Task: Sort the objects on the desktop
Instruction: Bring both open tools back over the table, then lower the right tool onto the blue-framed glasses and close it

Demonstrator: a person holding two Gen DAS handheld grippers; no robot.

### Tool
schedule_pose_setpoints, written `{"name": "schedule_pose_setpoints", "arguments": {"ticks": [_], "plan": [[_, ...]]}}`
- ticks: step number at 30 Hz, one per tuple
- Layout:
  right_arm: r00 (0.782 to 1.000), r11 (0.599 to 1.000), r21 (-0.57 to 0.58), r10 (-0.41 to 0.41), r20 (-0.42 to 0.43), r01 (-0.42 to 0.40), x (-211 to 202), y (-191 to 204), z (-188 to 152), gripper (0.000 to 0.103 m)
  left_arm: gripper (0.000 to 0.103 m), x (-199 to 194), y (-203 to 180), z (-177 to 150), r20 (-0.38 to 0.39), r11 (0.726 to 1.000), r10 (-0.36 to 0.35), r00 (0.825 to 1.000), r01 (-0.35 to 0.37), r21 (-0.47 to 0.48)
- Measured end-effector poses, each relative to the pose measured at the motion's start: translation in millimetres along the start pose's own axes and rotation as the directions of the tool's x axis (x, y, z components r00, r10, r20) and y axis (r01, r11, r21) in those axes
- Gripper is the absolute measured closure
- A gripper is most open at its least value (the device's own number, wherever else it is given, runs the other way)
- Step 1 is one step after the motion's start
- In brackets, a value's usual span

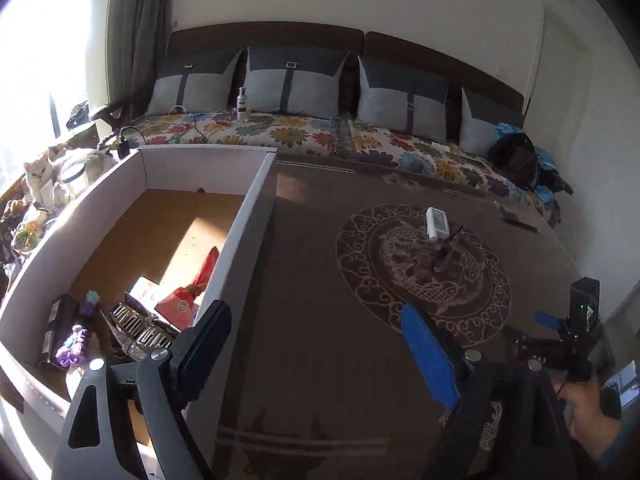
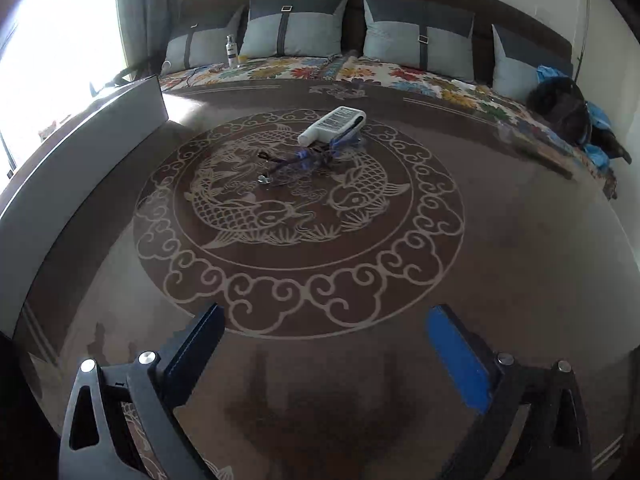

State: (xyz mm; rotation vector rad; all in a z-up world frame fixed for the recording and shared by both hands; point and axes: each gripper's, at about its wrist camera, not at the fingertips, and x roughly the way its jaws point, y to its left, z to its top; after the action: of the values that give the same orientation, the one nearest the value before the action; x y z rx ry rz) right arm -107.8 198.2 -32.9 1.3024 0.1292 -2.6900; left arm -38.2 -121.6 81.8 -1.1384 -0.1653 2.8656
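White plastic bottle (image 2: 333,125) beside thin-framed glasses (image 2: 298,160); both hand-held grippers wide, empty.

Bare tabletop (image 2: 500,240) lies open; box wall (image 2: 80,152) blocks the left.

Home living rm, sofa (image 1: 304,132) w/ floral cover, grey cushions (image 2: 294,26), curtain (image 1: 138,28) by window, cat (image 1: 38,174)

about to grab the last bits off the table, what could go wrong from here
The thin purple-framed glasses lie against the white plastic bottle; the open right gripper could snag both or bend the frame. The white-walled cardboard box is already crowded at its near end.
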Motion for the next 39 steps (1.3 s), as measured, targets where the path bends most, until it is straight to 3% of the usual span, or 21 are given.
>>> {"name": "schedule_pose_setpoints", "arguments": {"ticks": [4, 7, 11, 15, 20, 24, 26, 31, 34, 39], "plan": [[0.998, 0.995, 0.084, -0.052, 0.019, 0.050, -1.9, -43.2, -9.8, 0.002, 0.016, 55.3, -74.8, -9.0, -0.093, 0.991, -0.043, 0.995, 0.054, 0.121], [0.999, 0.993, 0.112, -0.035, -0.012, 0.036, 5.5, -52.6, -12.0, 0.002, 0.016, 101.2, -105.5, -14.4, -0.151, 0.984, -0.020, 0.988, 0.047, 0.172], [0.998, 0.991, 0.134, -0.011, -0.061, 0.020, 21.3, -54.3, -13.6, 0.002, 0.016, 154.9, -113.3, -9.3, -0.202, 0.988, 0.024, 0.979, 0.008, 0.155], [0.998, 0.995, 0.091, -0.020, -0.055, 0.025, 26.1, -47.7, -11.6, 0.002, 0.016, 185.1, -105.7, -10.3, -0.221, 0.993, 0.057, 0.974, -0.034, 0.109], [0.999, 0.998, 0.066, -0.001, -0.055, 0.004, 29.8, -36.2, -11.5, 0.001, 0.014, 198.9, -79.9, -28.4, -0.245, 0.991, 0.103, 0.964, -0.078, 0.107], [0.998, 1.000, 0.009, -0.013, -0.061, 0.013, 31.7, -21.6, -13.3, 0.000, 0.012, 191.0, -61.6, -35.3, -0.212, 0.991, 0.073, 0.975, -0.048, 0.123], [0.998, 1.000, 0.004, -0.006, -0.056, 0.006, 30.6, -18.8, -14.6, 0.000, 0.005, 189.2, -57.5, -37.7, -0.208, 0.990, 0.059, 0.976, -0.031, 0.136], [0.999, 1.000, 0.012, -0.008, -0.051, 0.009, 30.5, -19.1, -15.5, 0.000, 0.000, 191.1, -60.1, -37.7, -0.217, 0.989, 0.047, 0.975, -0.015, 0.144], [0.994, 0.997, 0.062, -0.032, -0.104, 0.038, 31.8, -15.6, -10.2, 0.000, 0.000, 191.2, -60.5, -37.7, -0.213, 0.990, 0.049, 0.976, -0.020, 0.139], [0.993, 0.978, 0.184, 0.107, -0.046, -0.097, 41.2, 14.7, 24.2, 0.000, 0.000, 191.4, -61.0, -37.8, -0.212, 0.990, 0.052, 0.976, -0.023, 0.138]]}}
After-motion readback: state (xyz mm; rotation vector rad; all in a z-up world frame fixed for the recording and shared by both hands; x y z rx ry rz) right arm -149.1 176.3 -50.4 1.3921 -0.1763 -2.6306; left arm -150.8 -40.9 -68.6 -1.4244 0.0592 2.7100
